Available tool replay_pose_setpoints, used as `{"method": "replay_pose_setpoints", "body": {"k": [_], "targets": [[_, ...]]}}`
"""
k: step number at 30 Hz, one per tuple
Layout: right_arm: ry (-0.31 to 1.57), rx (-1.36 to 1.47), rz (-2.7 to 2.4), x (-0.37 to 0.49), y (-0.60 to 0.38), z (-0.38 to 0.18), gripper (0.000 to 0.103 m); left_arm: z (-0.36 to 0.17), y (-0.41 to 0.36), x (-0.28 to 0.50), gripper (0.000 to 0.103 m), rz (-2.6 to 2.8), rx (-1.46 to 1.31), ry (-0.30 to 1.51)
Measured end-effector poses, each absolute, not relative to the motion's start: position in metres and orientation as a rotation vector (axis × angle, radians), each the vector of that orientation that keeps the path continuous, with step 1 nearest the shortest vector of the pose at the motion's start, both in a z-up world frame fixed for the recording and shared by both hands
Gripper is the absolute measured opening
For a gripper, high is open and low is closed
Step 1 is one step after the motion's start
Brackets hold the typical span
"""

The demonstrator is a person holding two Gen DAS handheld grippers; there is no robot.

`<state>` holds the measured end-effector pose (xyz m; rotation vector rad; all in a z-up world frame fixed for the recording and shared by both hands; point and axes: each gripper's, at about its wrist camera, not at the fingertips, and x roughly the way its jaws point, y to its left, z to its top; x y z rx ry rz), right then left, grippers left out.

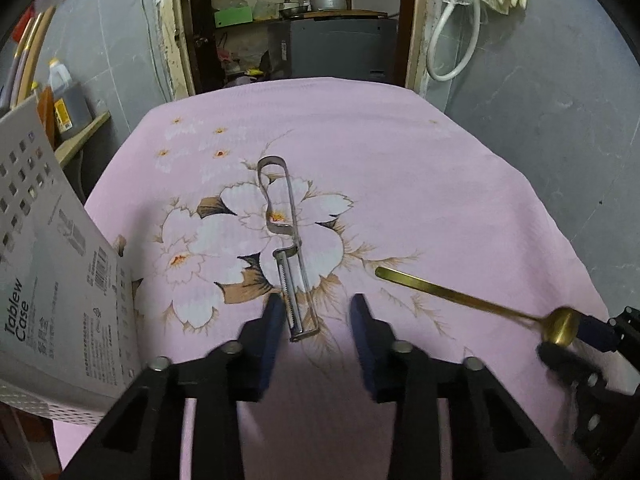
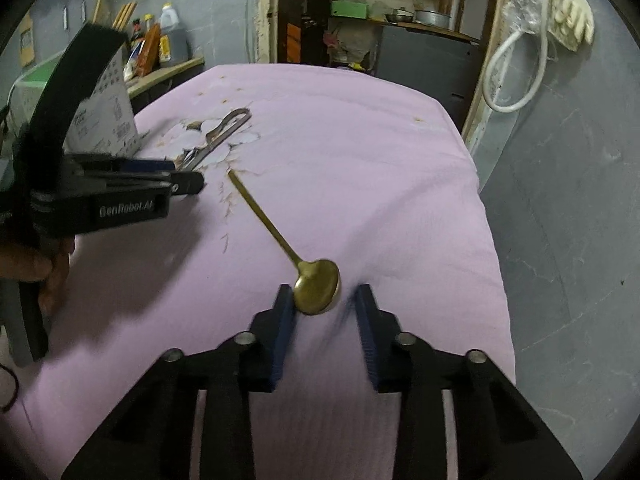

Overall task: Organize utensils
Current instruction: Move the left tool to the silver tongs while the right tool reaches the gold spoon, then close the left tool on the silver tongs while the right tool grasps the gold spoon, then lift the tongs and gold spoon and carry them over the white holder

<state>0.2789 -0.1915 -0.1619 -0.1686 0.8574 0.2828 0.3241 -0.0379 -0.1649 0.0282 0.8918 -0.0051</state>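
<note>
Peeler [image 1: 289, 256] beside tableware box [image 1: 52, 280]

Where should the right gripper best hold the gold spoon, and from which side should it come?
Probably the bowl, from the near end. The gold spoon lies flat on the pink cloth, handle pointing away toward the peeler, and its bowl already sits between the open fingers of the right gripper. The bowl is rounded and may slip; the thin neck just beyond it could give a firmer hold.

Peeler [image 1: 289, 256] on the tablecloth [image 1: 400, 168], spoon [image 1: 480, 304] to its right, box [image 1: 52, 280] at left.
</note>
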Motion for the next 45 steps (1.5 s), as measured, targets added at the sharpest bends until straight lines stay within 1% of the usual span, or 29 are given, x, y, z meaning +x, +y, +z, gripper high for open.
{"method": "replay_pose_setpoints", "body": {"k": [2,4,14,21,27,31,40,45], "targets": [[0.853,-0.138,0.287,0.281,-0.196,-0.161,0.02,-0.165,-0.039,0.324,0.021,-0.004,0.034,0.891],[0.844,-0.109,0.29,0.283,-0.2,-0.159,0.018,-0.164,-0.04,0.324,0.016,0.005,0.041,0.889],[0.798,0.069,0.291,0.296,-0.216,-0.155,0.005,-0.159,-0.037,0.317,0.014,0.035,0.014,0.872],[0.75,0.136,0.313,0.301,-0.218,-0.15,0.004,-0.137,-0.036,0.301,0.014,0.04,0.027,0.777],[0.7,0.138,0.341,0.297,-0.213,-0.133,0.002,-0.112,-0.034,0.294,0.014,0.033,0.029,0.713],[0.676,0.137,0.355,0.297,-0.211,-0.123,0.002,-0.101,-0.033,0.291,0.014,0.027,0.016,0.704],[0.644,0.133,0.383,0.295,-0.211,-0.111,0.002,-0.097,-0.032,0.289,0.014,0.014,0.004,0.71],[0.623,0.116,0.396,0.293,-0.209,-0.102,0.002,-0.097,-0.033,0.287,0.014,-0.019,-0.017,0.759]]}}
